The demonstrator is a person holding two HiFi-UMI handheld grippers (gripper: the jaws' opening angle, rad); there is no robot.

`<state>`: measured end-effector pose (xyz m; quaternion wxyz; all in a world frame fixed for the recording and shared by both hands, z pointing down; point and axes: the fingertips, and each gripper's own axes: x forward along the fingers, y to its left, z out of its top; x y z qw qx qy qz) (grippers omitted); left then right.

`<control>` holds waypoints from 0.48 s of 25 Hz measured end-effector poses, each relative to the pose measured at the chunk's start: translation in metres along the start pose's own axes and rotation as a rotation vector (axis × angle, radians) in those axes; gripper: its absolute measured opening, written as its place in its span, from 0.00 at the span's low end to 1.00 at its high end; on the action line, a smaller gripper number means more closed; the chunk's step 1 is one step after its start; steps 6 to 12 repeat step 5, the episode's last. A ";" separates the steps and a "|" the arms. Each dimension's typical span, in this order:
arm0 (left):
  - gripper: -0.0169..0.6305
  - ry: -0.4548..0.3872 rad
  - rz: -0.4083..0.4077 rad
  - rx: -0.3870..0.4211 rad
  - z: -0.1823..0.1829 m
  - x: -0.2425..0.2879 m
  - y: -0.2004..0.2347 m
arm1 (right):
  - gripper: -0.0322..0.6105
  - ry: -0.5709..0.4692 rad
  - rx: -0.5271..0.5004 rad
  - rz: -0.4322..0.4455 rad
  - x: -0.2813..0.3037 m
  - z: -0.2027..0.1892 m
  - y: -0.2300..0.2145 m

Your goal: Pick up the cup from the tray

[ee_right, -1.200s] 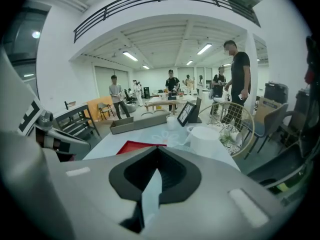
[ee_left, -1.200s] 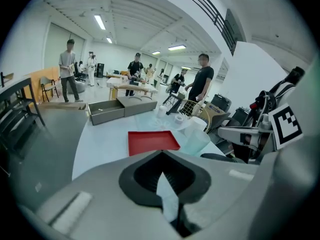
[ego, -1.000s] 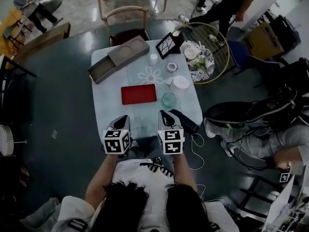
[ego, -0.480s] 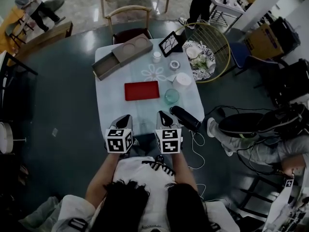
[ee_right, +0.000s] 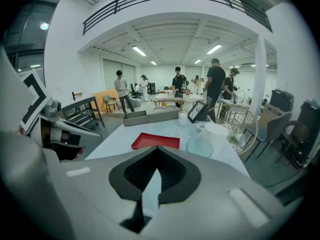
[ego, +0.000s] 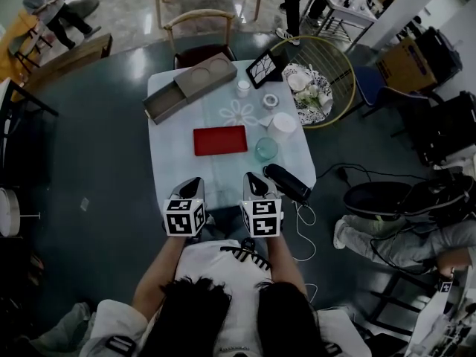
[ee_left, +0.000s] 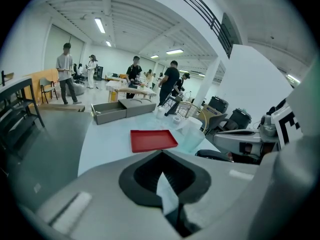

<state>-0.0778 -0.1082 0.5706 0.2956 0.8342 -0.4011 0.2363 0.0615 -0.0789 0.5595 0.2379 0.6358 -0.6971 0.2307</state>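
Observation:
A clear teal glass cup stands on the pale table, just right of the flat red tray and not on it. The tray itself is empty. Both grippers hover at the table's near edge, well short of cup and tray. My left gripper and right gripper are shut, with nothing between the jaws. The left gripper view shows its jaws closed, with the tray ahead. From the right gripper, the tray lies straight ahead and the cup to its right.
A white cylinder, a tape roll, a small white cup, a framed tablet and an open grey box occupy the table's far half. A black object lies at the near right edge. A wire chair stands to the right.
My right gripper has shifted slightly left against the table, then held still. The left gripper has stayed put. People in the background and at the right have moved.

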 end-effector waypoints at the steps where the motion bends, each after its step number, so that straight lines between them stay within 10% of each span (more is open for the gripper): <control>1: 0.03 0.000 0.002 0.001 0.000 0.001 0.001 | 0.09 -0.001 -0.001 0.002 0.001 0.000 0.000; 12: 0.03 0.001 0.009 0.005 0.000 0.004 0.005 | 0.09 0.001 -0.004 0.007 0.007 -0.001 -0.001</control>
